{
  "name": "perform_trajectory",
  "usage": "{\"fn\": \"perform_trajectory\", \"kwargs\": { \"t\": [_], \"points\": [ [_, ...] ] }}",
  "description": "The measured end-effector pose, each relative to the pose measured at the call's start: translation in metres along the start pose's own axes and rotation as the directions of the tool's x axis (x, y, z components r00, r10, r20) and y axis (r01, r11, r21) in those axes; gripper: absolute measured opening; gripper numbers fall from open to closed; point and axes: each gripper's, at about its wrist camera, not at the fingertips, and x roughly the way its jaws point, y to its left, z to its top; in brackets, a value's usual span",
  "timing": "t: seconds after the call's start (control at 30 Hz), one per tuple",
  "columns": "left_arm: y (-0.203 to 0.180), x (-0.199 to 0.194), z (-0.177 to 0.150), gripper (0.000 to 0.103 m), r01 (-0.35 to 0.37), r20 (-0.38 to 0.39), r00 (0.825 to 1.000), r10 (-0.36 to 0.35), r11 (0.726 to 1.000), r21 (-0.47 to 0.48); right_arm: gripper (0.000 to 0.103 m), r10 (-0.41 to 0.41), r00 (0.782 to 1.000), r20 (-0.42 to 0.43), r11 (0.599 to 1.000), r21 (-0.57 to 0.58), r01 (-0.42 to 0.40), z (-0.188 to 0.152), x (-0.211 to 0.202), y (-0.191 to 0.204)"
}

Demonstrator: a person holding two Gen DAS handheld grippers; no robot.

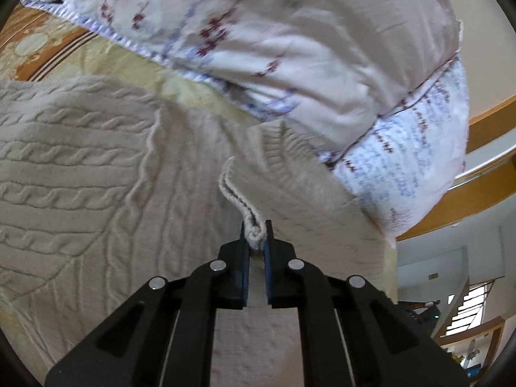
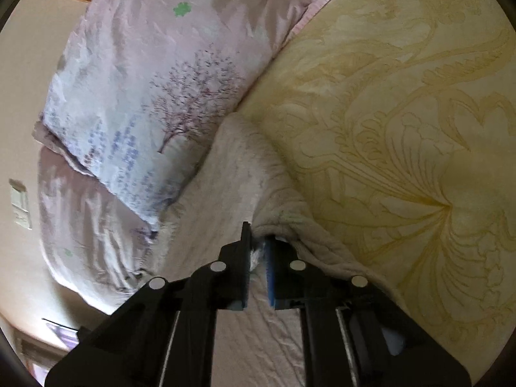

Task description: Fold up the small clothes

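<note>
- Two black two-finger grippers with blue pads are in play, both angled steeply down at a bed.
- Left gripper (image 1: 257,237) has its jaws pinched on a rolled edge of the cream cable-knit sweater (image 1: 80,174), a looped fold of knit bunched between the tips.
- Right gripper (image 2: 258,242) points down more sharply and its jaws are clamped on another raised edge of the same sweater (image 2: 238,174); whitish knit shows squeezed between the blue pads (image 2: 270,267).
- One sweater is visible, spread flat across the pale yellow bedspread with an embossed flower pattern (image 2: 403,113), its cable ribs running leftward in the left wrist view.
- In the left wrist view the sweater's far edge lies just beside the lower of the pillows, and a strip of bedspread (image 1: 122,64) shows between the knit and the pillows further left.
- Two pale pink-and-white pillows printed with trees and small blue script are stacked at the head of the bed: the upper pillow (image 2: 154,74) rests on the lower pillow (image 2: 87,225).
- Open bedspread lies to the right of the right gripper, wide and bare.
- Beyond the pillows a curved wooden headboard (image 1: 483,193) bounds the bed, close to a cream wall (image 2: 19,80).
</note>
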Motion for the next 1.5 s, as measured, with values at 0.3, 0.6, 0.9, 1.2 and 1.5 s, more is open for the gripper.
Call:
{"fn": "perform_trajectory", "kwargs": {
  "t": [0.3, 0.6, 0.9, 1.2, 1.5],
  "points": [
    [0.0, -0.002, -0.011, 0.026, -0.072, 0.006, 0.997, 0.072, 0.996, 0.053, 0.017, -0.16, 0.983, 0.087, 0.967, -0.188, 0.174, -0.02, -0.009, 0.025],
    [0.059, -0.106, -0.034, 0.069, -0.025, 0.17, 0.985, 0.024, 1.0, 0.005, 0.056, -0.043, 0.994, 0.103, 0.927, -0.366, 0.078, -0.052, -0.031, 0.053],
    [0.185, -0.191, -0.028, 0.057, -0.108, 0.349, 0.906, 0.241, 0.927, -0.36, 0.058, 0.101, 0.995, -0.016, 0.846, -0.525, -0.094, -0.092, -0.012, 0.082],
    [0.245, -0.216, -0.007, 0.048, 0.049, 0.434, 0.871, 0.23, 0.838, -0.543, 0.064, 0.141, 0.988, -0.067, 0.858, -0.49, -0.156, -0.091, -0.007, 0.075],
    [0.268, -0.22, 0.01, 0.02, 0.051, 0.434, 0.86, 0.269, 0.8, -0.598, 0.064, 0.17, 0.98, -0.104, 0.865, -0.46, -0.199, -0.09, -0.003, 0.071]
  ]
}}
